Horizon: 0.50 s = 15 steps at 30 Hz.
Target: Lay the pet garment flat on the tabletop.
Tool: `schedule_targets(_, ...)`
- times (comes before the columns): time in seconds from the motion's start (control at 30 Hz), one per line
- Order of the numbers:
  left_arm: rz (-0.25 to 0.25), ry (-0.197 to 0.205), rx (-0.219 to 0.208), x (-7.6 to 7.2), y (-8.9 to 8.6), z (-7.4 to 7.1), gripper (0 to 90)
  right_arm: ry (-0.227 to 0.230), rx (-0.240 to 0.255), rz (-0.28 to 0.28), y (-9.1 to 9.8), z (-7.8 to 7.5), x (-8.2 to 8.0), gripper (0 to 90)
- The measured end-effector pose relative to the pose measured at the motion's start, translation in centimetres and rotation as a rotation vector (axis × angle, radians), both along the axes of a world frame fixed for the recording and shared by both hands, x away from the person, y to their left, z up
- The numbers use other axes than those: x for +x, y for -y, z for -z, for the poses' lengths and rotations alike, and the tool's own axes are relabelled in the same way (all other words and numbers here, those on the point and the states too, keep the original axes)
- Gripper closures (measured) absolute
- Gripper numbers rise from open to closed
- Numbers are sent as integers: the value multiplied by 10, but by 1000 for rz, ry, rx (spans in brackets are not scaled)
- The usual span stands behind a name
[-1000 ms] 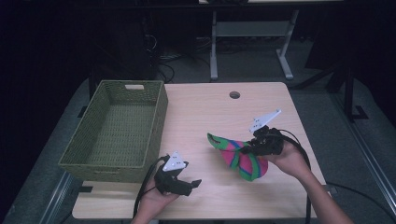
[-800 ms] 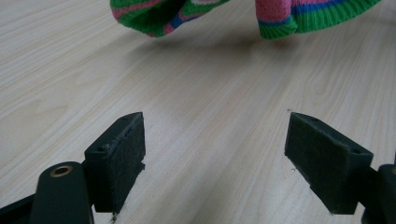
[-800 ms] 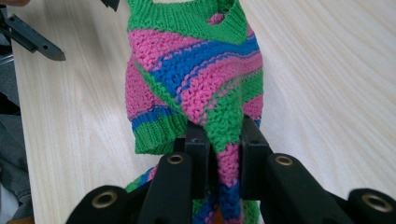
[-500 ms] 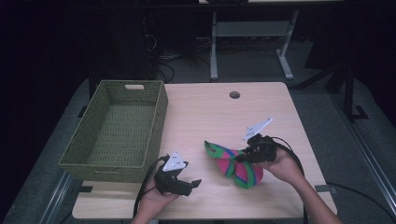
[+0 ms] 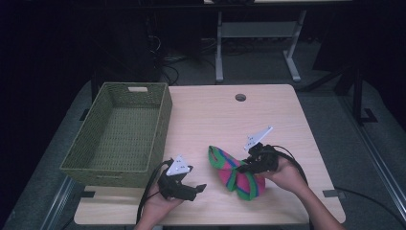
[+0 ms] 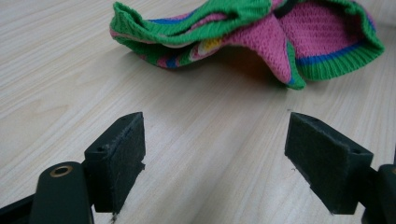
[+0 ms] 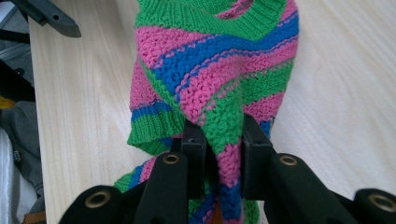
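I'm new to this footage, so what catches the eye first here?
The bright pink, green and blue knitted piece near the table's front edge, pinched in the right gripper. To its left rests the left gripper, jaws wide apart, and beyond it an empty green woven basket.

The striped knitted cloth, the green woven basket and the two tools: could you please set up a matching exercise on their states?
Things:
1. pink, green and blue striped knitted cloth
2. green woven basket
3. left tool
4. right tool

States:
A. open above bare wood
B. pinched between pads
C. empty at the table's left
D. shut on fabric

Pairs: 1-B, 2-C, 3-A, 4-D
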<state>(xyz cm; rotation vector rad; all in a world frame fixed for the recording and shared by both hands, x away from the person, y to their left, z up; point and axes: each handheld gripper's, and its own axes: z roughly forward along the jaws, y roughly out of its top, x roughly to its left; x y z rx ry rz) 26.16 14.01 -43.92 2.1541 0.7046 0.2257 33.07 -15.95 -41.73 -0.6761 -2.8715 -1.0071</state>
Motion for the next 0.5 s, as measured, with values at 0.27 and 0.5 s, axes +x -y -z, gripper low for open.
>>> schedule_targets(0.27, 0, -1, 0, 0, 0, 0, 199, -26, 3, -14, -3, 8, 0, 711)
schedule_targets(0.5, 6, 1, 5, 0, 0, 0, 199, -57, 11, -24, -6, 12, 1, 599)
